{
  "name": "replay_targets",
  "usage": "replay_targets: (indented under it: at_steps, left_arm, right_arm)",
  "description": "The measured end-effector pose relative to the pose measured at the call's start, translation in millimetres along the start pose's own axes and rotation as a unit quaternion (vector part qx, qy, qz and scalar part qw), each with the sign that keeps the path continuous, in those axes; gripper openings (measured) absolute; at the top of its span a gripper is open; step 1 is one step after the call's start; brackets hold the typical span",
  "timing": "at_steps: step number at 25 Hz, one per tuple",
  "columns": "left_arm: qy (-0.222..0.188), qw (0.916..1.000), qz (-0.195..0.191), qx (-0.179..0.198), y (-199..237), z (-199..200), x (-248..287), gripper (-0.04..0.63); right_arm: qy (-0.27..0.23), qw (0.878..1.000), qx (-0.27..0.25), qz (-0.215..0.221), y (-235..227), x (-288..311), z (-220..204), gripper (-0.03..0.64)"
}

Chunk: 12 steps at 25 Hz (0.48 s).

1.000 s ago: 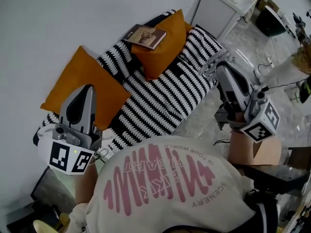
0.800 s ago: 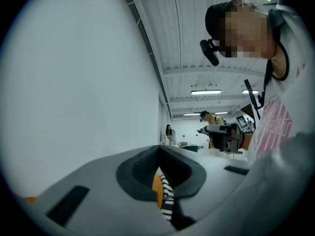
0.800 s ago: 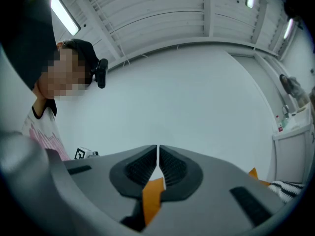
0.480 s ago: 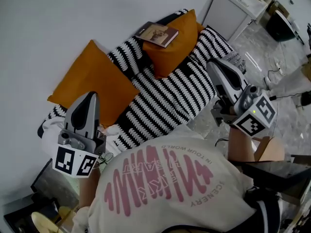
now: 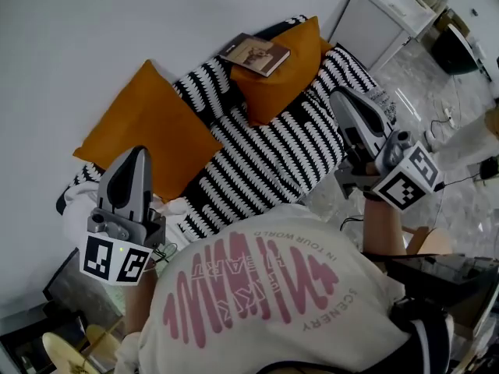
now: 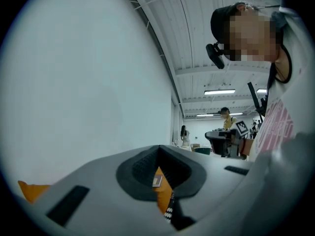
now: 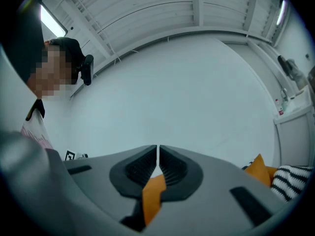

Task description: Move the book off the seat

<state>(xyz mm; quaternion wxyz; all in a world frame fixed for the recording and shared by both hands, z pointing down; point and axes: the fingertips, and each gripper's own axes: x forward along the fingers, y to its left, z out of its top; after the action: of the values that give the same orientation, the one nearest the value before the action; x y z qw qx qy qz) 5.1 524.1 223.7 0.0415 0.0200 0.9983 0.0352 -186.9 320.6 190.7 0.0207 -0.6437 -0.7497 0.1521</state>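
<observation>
Both left tool (image 5: 137, 153) and right tool (image 5: 338, 94) hang far from the book (image 5: 255, 53).

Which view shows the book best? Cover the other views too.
The head view: the book lies whole on the far orange cushion. The left gripper view shows only a tiny speck of it; the right gripper view shows none.

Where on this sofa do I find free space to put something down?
The striped seat is bare in its middle, between the large orange cushion and the small orange cushion. The floor before the white cabinet is also free. The far end is crowded: the book lies on the small orange cushion there.
</observation>
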Motion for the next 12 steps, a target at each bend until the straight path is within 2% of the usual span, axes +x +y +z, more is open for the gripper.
replay_targets:
  at_steps: [12]
  left_arm:
    - [0.003, 0.9989, 0.046, -0.005, -7.7, 3.2, 18.7, 0.009]
  right_arm:
    - [0.024, 0.999, 0.026, 0.034, -38.4, 16.3, -1.1, 0.021]
